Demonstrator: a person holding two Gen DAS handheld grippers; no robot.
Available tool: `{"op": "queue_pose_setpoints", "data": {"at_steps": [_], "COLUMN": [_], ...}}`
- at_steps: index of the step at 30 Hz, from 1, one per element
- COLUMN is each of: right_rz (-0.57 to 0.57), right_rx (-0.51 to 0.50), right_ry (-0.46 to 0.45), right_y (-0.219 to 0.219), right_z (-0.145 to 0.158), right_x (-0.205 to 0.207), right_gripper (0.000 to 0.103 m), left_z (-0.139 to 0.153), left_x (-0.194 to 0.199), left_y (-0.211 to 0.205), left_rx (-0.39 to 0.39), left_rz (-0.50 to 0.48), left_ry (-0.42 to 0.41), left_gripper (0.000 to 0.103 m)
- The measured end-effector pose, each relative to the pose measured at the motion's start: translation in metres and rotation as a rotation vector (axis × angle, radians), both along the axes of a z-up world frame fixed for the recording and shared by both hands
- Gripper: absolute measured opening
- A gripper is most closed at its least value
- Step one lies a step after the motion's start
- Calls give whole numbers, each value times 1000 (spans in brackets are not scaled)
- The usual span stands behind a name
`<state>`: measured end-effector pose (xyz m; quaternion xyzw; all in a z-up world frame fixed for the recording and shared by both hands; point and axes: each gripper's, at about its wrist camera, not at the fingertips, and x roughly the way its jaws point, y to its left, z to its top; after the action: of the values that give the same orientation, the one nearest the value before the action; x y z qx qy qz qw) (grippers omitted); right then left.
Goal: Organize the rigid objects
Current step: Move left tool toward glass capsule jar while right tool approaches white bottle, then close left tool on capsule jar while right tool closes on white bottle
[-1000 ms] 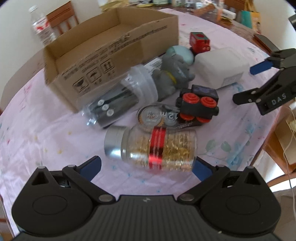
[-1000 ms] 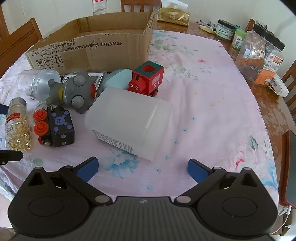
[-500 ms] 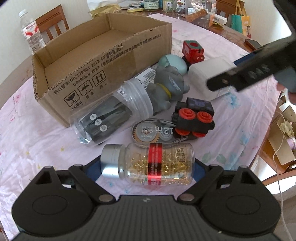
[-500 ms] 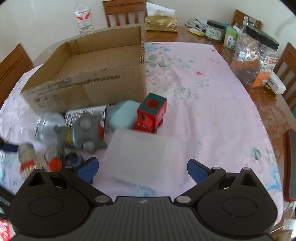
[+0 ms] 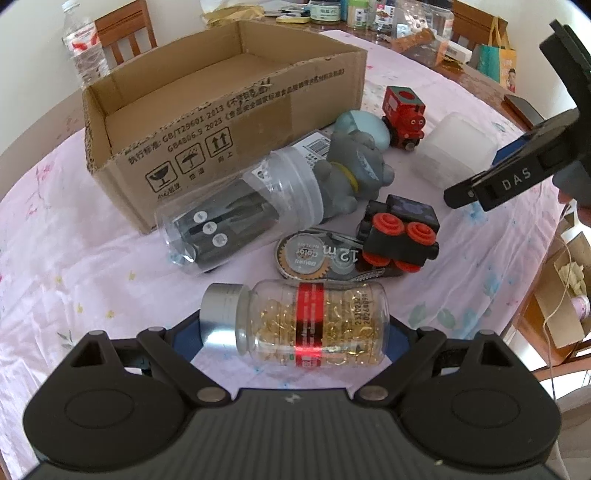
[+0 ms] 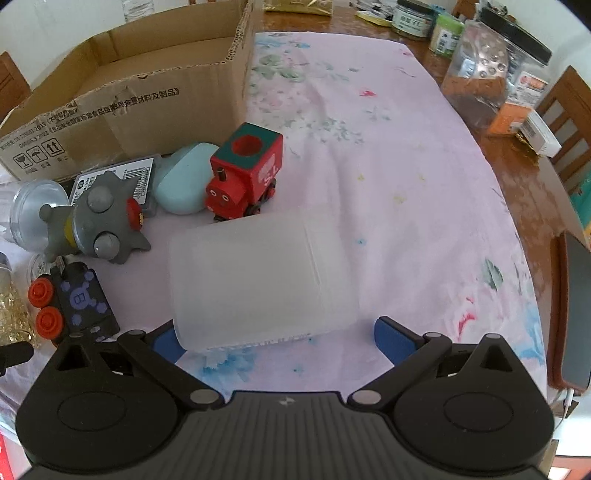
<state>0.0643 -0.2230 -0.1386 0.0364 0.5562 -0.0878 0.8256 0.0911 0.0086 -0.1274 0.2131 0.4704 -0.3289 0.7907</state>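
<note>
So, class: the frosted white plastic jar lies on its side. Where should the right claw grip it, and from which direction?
Grip the frosted white jar across its smooth round body, coming down from above and straddling it. It lies on its side on the tablecloth with its length running between the right claw's two pads, so closing there would pinch it end to end; the curved sides look like the narrower span.

A water bottle (image 5: 83,48) stands beside a wooden chair (image 5: 125,35); jars (image 6: 413,18) crowd the far table edge.
</note>
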Motion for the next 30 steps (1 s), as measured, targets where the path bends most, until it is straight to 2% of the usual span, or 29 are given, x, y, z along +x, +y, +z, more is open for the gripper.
{"op": "queue_pose_setpoints", "data": {"at_steps": [8,13,16,22,30], "right_rz": [48,68,69,69,63], "right_rx": [-3,-1,-1,0,5], "right_ry": [-20,-13,-14,-10,25], "right_y": [1,1,1,1,2], "right_z": [-2,-1,-1,-2,-2], "right_x": [9,11,11,12,19], "right_gripper": [103,103,103,103,103], "left_z": [-3,-1,-2,-12,-17], "left_x": [4,10,16,14,9], "left_y": [0,10,19,19,15], "left_rx": [-43,-40,-51,-40,-24], "left_rz": [70,188,231,245,270], "left_ry": [23,-6,15,37,7], "left_gripper": [93,93,94,97,102]}}
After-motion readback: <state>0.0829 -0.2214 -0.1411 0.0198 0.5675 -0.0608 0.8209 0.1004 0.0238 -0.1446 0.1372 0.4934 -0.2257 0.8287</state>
